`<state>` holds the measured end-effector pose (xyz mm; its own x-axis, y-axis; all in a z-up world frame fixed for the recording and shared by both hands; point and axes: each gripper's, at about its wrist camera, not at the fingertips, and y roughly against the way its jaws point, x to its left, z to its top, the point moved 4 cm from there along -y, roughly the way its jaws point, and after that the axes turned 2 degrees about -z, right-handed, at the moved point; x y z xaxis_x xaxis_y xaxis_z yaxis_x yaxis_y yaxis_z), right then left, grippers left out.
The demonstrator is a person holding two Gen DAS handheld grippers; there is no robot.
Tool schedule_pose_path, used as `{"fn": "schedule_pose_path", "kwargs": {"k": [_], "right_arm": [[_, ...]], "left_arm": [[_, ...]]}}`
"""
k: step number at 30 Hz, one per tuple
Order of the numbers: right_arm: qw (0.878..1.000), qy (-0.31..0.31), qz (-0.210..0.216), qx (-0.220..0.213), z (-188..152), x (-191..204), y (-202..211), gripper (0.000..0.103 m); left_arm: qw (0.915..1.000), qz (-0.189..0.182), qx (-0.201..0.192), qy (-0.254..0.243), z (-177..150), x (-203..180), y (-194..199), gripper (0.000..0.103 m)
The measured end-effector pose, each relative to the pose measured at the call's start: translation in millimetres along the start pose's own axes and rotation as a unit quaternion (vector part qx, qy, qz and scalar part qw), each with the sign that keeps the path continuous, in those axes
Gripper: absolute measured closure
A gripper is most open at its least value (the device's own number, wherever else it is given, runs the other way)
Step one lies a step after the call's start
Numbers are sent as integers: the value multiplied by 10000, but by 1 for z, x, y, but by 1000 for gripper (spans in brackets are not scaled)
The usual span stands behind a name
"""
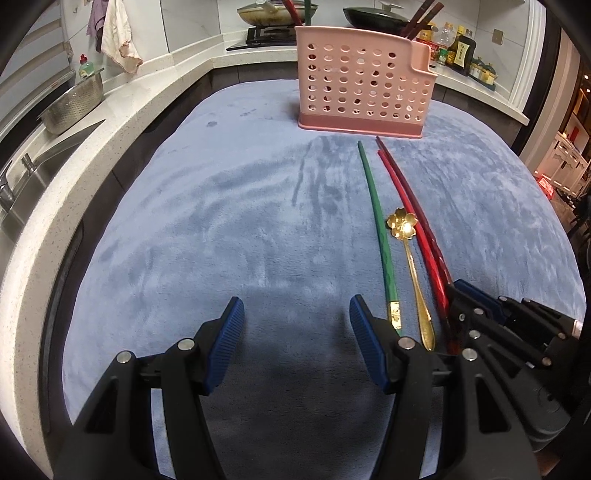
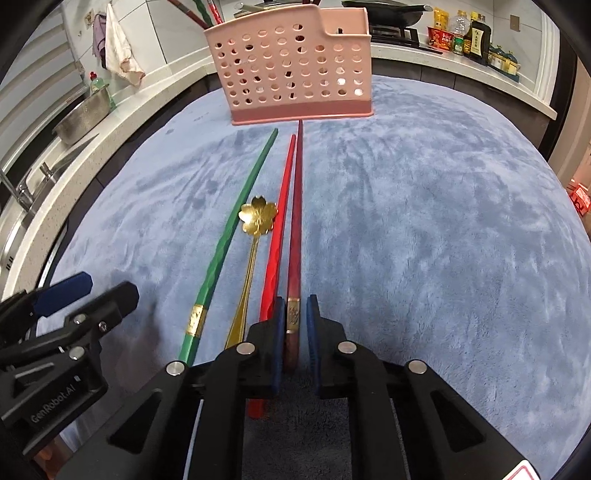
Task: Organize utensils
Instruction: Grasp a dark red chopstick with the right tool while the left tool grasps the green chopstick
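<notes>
Right claw (image 2: pixel 293 325) sits at 6 o'clock in its own view, its blue pads narrowed around the butt of the dark red chopstick (image 2: pixel 297 221); whether both pads press it I cannot tell, a thin gap shows on the right side. Left claw (image 1: pixel 297 317) hangs spread wide over bare blue cloth (image 1: pixel 221 229), nothing between its pads, and sits at 8 o'clock of the right one. Four utensils lie side by side on the cloth covering the bench, running from 6 toward 12 o'clock: a green chopstick (image 2: pixel 236 229) leftmost, then a gold spoon (image 2: pixel 255 236) with a flower-shaped bowl, a bright red chopstick (image 2: pixel 280 221), and the dark red one rightmost. Beyond their tips, at 12 o'clock, stands a pink perforated holder (image 2: pixel 291 70), upright, with more chopsticks poking out of its top. Behind it are a stove with pans (image 1: pixel 277 14) and bottles (image 1: pixel 458 48); a sink (image 1: pixel 44 155) lies at 9 o'clock.
</notes>
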<state>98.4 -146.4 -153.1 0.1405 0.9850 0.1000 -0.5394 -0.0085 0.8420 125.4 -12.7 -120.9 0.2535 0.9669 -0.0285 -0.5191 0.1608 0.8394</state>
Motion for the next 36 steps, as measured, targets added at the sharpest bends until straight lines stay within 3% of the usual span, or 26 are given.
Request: {"fn": "schedule_pose_path", "kwargs": {"k": [10, 25, 36], "right_arm": [[10000, 18, -46, -65, -7, -7, 10, 96], [9992, -249, -96, -301, -14, -34, 45, 96], [9992, -266, -90, -286, -22, -36, 49, 96]], "left_arm": [[10000, -71, 43, -23, -2, -7, -2, 47], [9981, -550, 273, 78, -12, -25, -8, 47], [9978, -585, 315, 24, -9, -38, -20, 48]]}}
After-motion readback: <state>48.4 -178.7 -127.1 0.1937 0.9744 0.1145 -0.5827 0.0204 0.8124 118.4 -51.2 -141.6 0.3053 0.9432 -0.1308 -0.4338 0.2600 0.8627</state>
